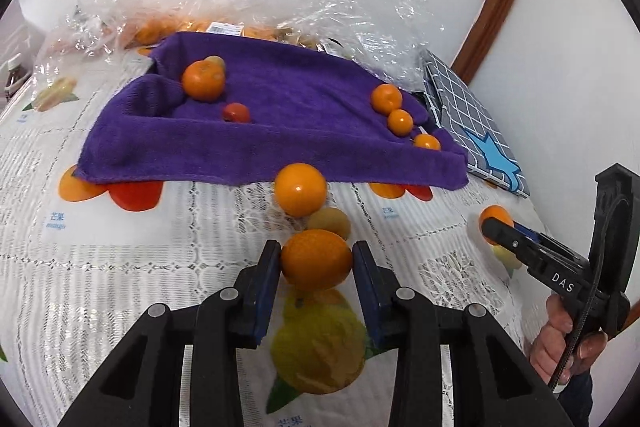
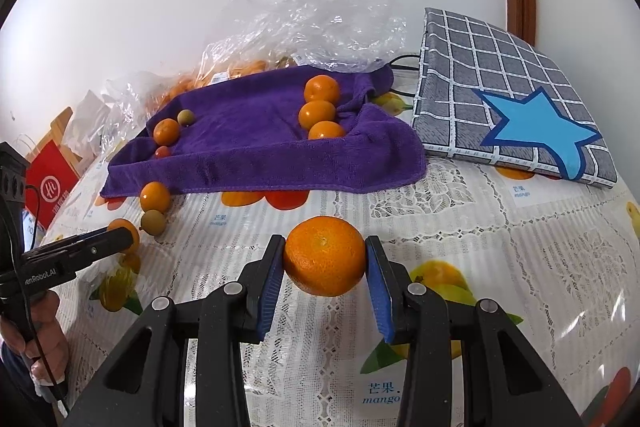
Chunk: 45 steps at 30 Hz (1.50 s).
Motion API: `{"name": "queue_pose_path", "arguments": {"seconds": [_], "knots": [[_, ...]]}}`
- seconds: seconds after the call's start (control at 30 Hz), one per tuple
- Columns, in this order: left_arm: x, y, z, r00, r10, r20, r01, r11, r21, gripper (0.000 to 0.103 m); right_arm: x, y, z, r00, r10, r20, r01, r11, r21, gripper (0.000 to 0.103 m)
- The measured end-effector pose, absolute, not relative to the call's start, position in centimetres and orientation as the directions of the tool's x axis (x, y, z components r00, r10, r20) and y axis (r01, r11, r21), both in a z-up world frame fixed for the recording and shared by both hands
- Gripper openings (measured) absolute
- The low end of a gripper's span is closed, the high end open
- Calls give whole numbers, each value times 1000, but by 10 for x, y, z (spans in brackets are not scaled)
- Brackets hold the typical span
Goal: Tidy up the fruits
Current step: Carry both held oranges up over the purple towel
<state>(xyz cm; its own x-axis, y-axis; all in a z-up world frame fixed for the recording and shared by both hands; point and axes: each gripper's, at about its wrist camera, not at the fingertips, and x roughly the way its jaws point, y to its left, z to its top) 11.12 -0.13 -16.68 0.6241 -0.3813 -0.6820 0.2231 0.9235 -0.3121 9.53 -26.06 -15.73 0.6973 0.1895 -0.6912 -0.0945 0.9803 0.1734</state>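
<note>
Both hand-held grippers, left [image 1: 316, 263] and right [image 2: 325, 259], clamp round orange fruits, while a crinkled clear plastic bag [image 2: 320, 19] behind the purple towel [image 2: 256, 147] holds more.

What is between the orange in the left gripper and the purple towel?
Left wrist view: a small tan fruit, then a round orange by the purple towel.

my left wrist cam looks down along its fingers, close over the table [image 1: 120, 267], facing the purple towel [image 1: 280, 131] and wall, right wrist cam likewise from further right, both share towel, plastic bags [image 2: 320, 15], checkered cushion [image 2: 500, 75], each sees the other's gripper
</note>
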Motion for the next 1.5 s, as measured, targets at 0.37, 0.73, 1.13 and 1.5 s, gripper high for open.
{"name": "queue_pose_path", "arguments": {"seconds": [0.37,0.73,1.13,1.5], "knots": [[109,-1,-163,648,-368,-666,225,929,-294,35,95,-260,-157,699,179,-692,-92,983,161,40],[108,-3,-162,646,-367,-669,230,929,-289,35,95,-258,-157,697,184,-693,-104,982,155,40],[108,-1,-162,653,-371,-660,232,928,-292,35,93,-259,-155,705,197,-681,-109,979,170,40],[107,15,-156,710,-317,-629,165,943,-289,35,92,-261,-151,716,227,-660,-124,972,200,40]]}}
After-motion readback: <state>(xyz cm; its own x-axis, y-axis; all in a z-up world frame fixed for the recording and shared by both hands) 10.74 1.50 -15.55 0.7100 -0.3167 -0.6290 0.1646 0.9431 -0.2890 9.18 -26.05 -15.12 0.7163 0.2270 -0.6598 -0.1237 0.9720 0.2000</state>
